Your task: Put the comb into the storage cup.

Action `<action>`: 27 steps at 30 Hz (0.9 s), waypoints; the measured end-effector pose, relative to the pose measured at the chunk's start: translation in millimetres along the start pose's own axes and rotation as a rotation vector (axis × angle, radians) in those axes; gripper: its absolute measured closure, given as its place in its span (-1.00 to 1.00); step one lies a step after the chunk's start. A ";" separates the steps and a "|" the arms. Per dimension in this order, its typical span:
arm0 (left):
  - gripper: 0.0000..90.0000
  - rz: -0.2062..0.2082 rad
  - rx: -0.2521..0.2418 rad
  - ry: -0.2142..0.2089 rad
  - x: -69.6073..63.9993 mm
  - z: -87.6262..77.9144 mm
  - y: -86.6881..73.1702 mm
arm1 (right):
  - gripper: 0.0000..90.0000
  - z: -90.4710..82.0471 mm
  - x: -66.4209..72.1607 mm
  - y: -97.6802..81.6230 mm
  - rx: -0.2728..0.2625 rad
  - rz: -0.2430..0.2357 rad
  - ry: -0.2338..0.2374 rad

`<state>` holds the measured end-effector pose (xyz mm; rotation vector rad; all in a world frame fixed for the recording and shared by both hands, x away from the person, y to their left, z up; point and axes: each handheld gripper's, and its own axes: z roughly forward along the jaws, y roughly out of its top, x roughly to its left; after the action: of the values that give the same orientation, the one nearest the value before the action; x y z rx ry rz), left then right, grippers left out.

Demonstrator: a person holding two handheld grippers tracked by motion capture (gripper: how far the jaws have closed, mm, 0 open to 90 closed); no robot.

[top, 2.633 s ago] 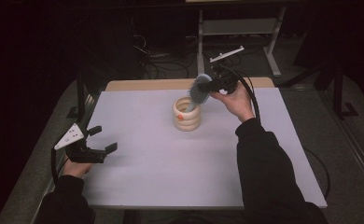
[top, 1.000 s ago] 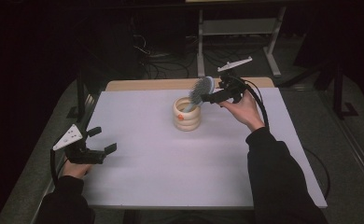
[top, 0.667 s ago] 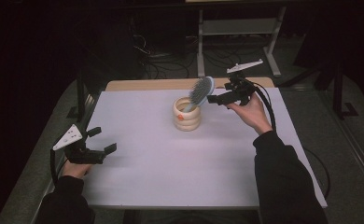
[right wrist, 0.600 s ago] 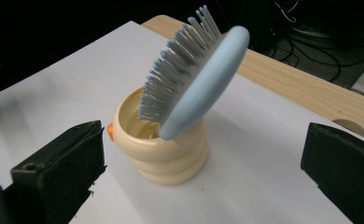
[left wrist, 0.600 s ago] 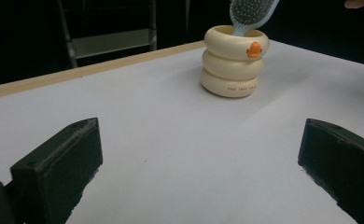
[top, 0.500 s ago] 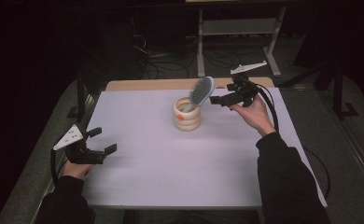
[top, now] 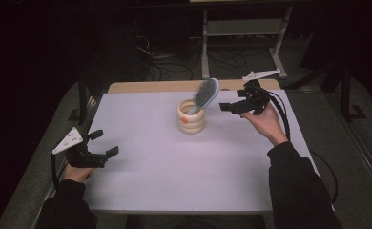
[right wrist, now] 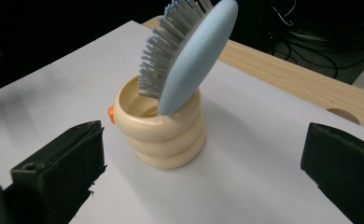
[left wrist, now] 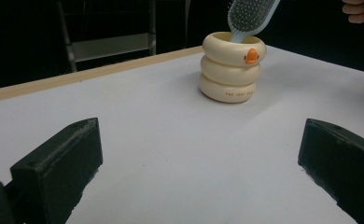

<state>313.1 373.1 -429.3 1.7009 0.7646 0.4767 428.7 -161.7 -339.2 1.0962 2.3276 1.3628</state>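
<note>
High view: my right gripper (top: pixel 228 108) hangs just right of the cup (top: pixel 191 117), jaws wide apart and gripping nothing. A blue brush (top: pixel 204 94) stands handle-down in the cup, leaning on its rim, on the white table (top: pixel 174 167). My left gripper (top: pixel 107 145) rests near the table's left edge, likewise wide open and empty-jawed.

Table (top: pixel 174 157) brightly lit, surroundings dark; near tool jaws blurred.

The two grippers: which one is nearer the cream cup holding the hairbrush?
The right gripper, held just right of the cream cup with the hairbrush; the left gripper sits far off at the table's near-left edge.
</note>
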 end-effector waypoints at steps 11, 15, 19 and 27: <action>-1.00 -0.001 -0.001 -0.001 -0.5 0.8 -0.3 | -1.00 -1.4 2.5 -19.0 0.017 -0.008 -0.017; -1.00 0.000 0.005 -0.001 -0.5 1.1 -0.7 | -1.00 -5.4 4.1 -25.3 0.012 -0.014 -0.011; -1.00 0.001 0.008 -0.001 -0.9 1.6 -1.1 | -1.00 -10.2 4.4 -31.7 0.005 -0.013 -0.009; -1.00 0.001 0.009 0.001 -1.1 1.5 -0.9 | -1.00 -18.4 0.2 -48.9 -0.023 0.011 0.001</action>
<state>313.1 371.4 -430.5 1.7100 0.7671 0.4754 395.0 -187.6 -369.5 1.1033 2.3044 1.3910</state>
